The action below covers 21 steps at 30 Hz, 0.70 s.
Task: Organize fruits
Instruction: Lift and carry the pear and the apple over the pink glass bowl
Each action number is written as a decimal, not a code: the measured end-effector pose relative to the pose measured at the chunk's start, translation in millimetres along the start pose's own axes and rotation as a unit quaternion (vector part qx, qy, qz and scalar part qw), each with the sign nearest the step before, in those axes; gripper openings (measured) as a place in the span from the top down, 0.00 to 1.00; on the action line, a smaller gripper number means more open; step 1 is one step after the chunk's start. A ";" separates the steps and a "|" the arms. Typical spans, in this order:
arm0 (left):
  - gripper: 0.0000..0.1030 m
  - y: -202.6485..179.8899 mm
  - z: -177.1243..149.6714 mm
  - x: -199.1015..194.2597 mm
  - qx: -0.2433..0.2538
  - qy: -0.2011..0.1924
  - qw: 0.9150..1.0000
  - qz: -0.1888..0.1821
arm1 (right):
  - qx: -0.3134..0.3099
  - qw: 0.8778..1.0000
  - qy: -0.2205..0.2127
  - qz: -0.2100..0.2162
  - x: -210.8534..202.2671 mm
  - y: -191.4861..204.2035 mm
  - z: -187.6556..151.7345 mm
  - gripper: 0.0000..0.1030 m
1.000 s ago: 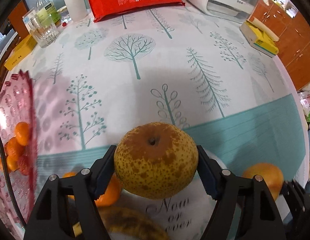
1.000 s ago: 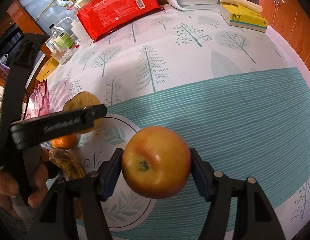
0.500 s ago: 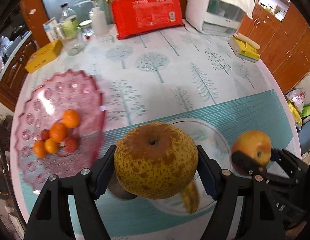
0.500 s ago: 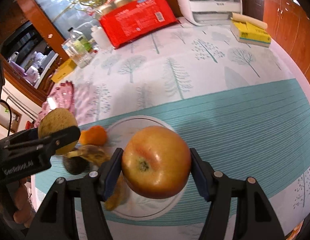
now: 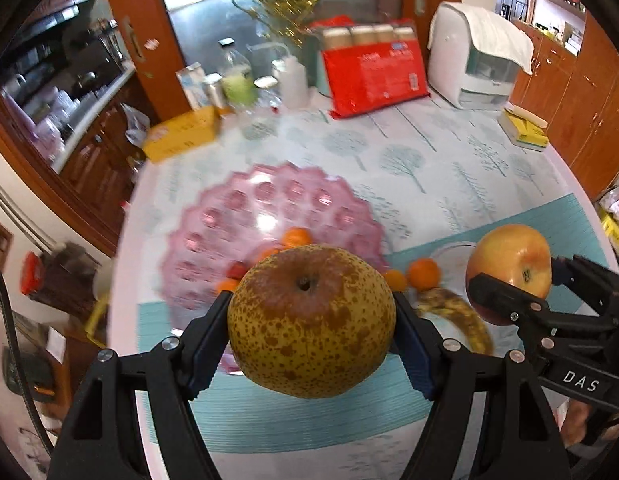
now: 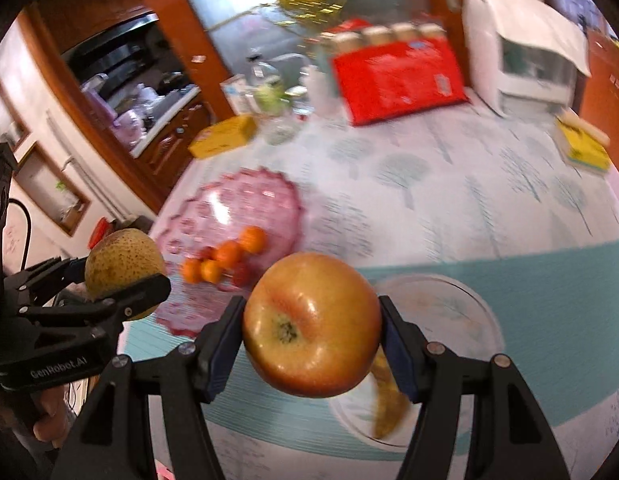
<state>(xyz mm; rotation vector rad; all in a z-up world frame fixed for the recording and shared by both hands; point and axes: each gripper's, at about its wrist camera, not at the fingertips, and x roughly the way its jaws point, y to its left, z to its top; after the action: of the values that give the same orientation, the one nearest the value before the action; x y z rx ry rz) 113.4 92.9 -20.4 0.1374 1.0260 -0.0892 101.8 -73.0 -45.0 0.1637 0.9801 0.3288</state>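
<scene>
Tangerines (image 6: 225,258) in the plate (image 6: 269,196), left of the banana (image 6: 387,404); boxes behind.

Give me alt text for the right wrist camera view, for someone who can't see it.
The right gripper holds a red-yellow apple between its fingers above a tree-patterned tablecloth. At left, the left gripper holds a speckled brown pear near a pink glass plate of small oranges; a banana lies below the apple.

The pink dish (image 5: 269,196) lies open at its far half, with small oranges (image 6: 229,254) crowding its near side
</scene>
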 end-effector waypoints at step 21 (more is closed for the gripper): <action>0.28 129.8 71.6 44.9 0.043 -0.022 0.998 0.034 | -0.021 0.999 0.003 -0.034 70.5 91.8 60.7 0.37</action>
<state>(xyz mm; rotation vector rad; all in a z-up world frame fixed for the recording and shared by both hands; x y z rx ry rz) 215.0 209.5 -12.9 0.2481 0.9732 -0.0745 170.4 38.2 -41.0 0.0913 0.9821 0.2868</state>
